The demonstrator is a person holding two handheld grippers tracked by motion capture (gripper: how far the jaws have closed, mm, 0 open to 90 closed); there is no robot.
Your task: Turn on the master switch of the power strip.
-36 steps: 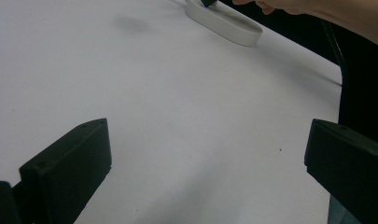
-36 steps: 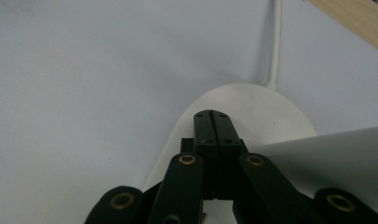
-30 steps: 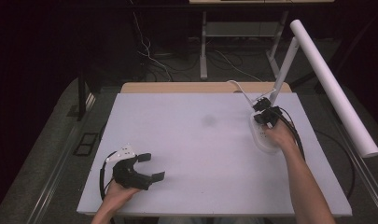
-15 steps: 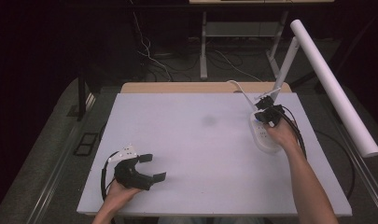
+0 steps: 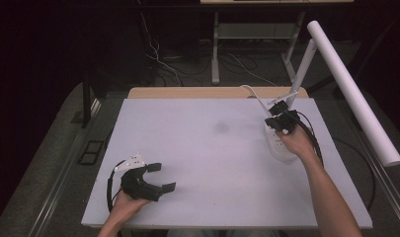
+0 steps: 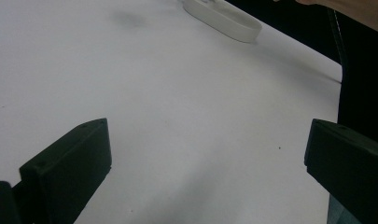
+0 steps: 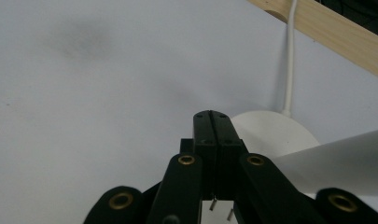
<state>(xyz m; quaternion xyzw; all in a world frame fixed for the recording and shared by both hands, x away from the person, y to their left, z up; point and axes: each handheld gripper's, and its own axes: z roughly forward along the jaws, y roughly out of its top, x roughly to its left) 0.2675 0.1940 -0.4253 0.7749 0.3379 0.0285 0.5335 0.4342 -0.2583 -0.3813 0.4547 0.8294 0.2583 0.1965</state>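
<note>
A white oblong power strip (image 5: pixel 278 148) lies near the table's right edge, and its far end (image 7: pixel 270 130) shows in the right gripper view with a white cable (image 7: pixel 289 56) running to the back edge. My right gripper (image 5: pixel 280 120) hovers over that far end. It is shut (image 7: pixel 213 128) on what looks like a black plug, with two metal prongs (image 7: pixel 214 204) pointing down beneath the jaws. My left gripper (image 5: pixel 163 177) rests open at the front left, nothing between its fingers (image 6: pixel 70 168). The strip (image 6: pixel 224 16) appears far off in the left gripper view.
A white lamp arm (image 5: pixel 300 74) rises at the back right and carries a long white tube (image 5: pixel 353 91) over the table's right side. A wooden strip (image 5: pixel 207 92) edges the back. The white tabletop (image 5: pixel 212 148) has a faint grey smudge (image 5: pixel 220 128).
The right hand has shifted very slightly over the power strip. The left gripper has stayed where it was.
</note>
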